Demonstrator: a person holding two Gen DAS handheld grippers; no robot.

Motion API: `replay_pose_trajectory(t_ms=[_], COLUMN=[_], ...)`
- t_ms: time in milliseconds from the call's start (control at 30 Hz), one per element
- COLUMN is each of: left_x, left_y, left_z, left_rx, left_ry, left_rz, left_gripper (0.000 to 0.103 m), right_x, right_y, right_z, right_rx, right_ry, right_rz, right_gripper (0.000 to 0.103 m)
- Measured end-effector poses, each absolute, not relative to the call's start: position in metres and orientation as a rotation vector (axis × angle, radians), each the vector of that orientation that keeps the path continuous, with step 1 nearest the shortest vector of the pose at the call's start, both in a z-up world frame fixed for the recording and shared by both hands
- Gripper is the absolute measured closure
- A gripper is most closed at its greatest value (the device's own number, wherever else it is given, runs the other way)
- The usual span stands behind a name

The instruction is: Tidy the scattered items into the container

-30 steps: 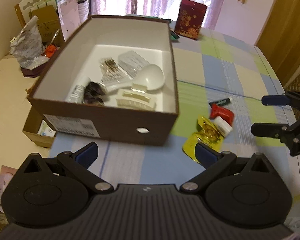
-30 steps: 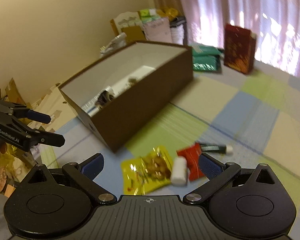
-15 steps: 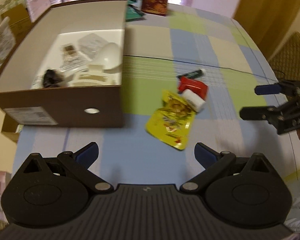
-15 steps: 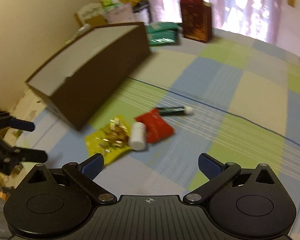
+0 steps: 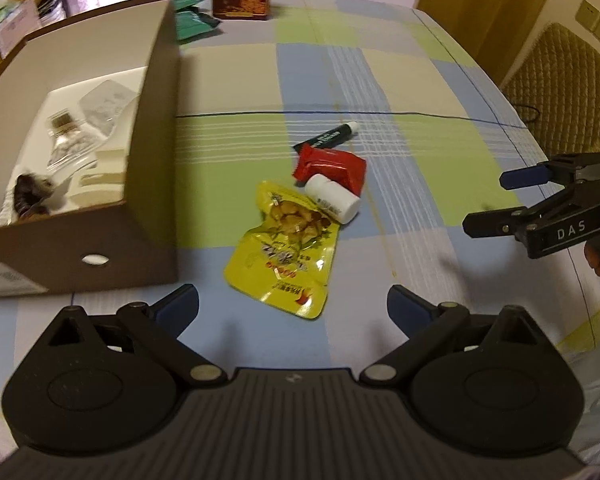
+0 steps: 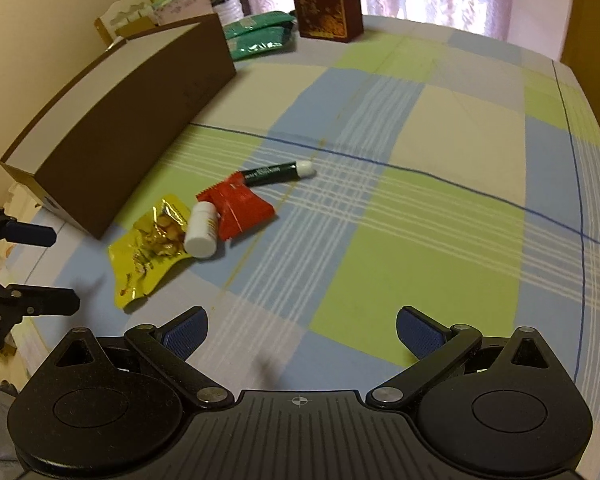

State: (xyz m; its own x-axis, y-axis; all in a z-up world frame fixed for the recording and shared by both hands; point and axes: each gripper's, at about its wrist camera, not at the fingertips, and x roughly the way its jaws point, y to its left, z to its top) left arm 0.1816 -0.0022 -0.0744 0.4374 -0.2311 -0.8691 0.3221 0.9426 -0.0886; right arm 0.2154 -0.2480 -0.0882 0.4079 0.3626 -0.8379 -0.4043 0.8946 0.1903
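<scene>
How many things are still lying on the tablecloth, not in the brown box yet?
4: yellow snack pouch, white bottle resting across it, red packet behind, green tube farthest.

The brown box (image 5: 148, 216) runs off the left edge, its contents smeared with blur, and the white bottle (image 5: 332, 199) covers part of the red packet (image 5: 336, 164).

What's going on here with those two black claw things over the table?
A person is tidying small items into a brown box using two handheld grippers. Both the left gripper and right gripper are open and empty, held above the checked tablecloth. Four things lie loose beside the box: a yellow snack pouch, a white bottle, a red packet and a dark tube. Several items are already in the box.
</scene>
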Motion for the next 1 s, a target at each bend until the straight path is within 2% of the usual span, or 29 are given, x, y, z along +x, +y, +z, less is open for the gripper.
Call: replay_pose_trajectory(t_ms=[433, 833, 967, 1000], left_x=[0.208, 0.245, 0.242, 0.239], left_y=[-0.030, -0.037, -0.036, -0.036], left_z=[-0.094, -0.136, -0.146, -0.146], left_rx=[0.273, 0.246, 0.242, 0.263], left_ry=[0.996, 1.077, 1.088, 1.071], left_rz=[-0.501, -0.463, -0.460, -0.459], left_gripper=[0.007, 0.008, 0.022, 0.028], right_x=[0.213, 0.210, 0.211, 0.212], right_y=[-0.262, -0.261, -0.257, -0.256], right_z=[-0.101, -0.107, -0.108, -0.109], right_rx=[0.018, 0.047, 0.044, 0.043], right_ry=[1.090, 1.115, 1.116, 1.117], right_rz=[0.376, 0.320, 0.329, 0.333], right_gripper=[0.000, 0.000, 0.000, 0.000])
